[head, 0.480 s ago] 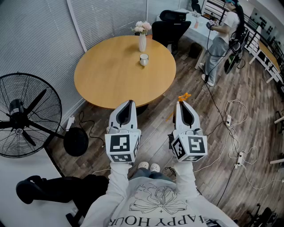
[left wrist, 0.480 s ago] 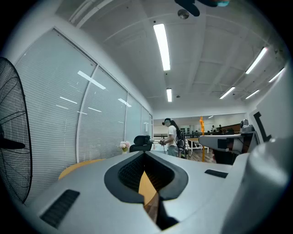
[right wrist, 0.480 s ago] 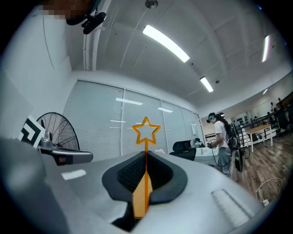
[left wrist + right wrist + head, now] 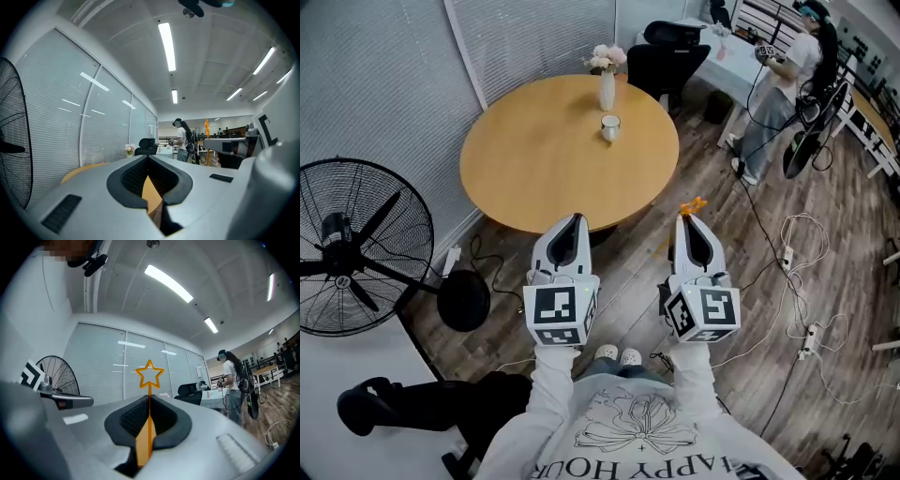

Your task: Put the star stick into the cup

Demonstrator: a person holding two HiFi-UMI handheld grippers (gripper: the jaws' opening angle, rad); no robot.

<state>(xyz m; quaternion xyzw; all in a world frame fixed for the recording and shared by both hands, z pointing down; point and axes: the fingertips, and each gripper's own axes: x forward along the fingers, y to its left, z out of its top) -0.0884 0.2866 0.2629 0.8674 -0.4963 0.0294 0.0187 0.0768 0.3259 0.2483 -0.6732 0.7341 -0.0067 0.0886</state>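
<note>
My right gripper (image 4: 686,219) is shut on an orange star stick (image 4: 149,374); its star end (image 4: 691,204) pokes out past the jaw tips, over the wooden floor just off the table's near edge. My left gripper (image 4: 574,220) is shut with nothing between its jaws (image 4: 149,187), beside the right one at the near rim of the round wooden table (image 4: 534,178). A small white cup (image 4: 610,127) stands on the far part of the table, well beyond both grippers.
A white vase with pink flowers (image 4: 607,80) stands right behind the cup. A black floor fan (image 4: 352,248) is at the left, black office chairs (image 4: 661,58) behind the table. A person (image 4: 783,84) stands at the far right. Cables and power strips (image 4: 802,281) lie on the floor.
The view has shifted slightly: table and cup sit a little lower and to the right in the head view. Both grippers keep their pose, the star stick still held.
</note>
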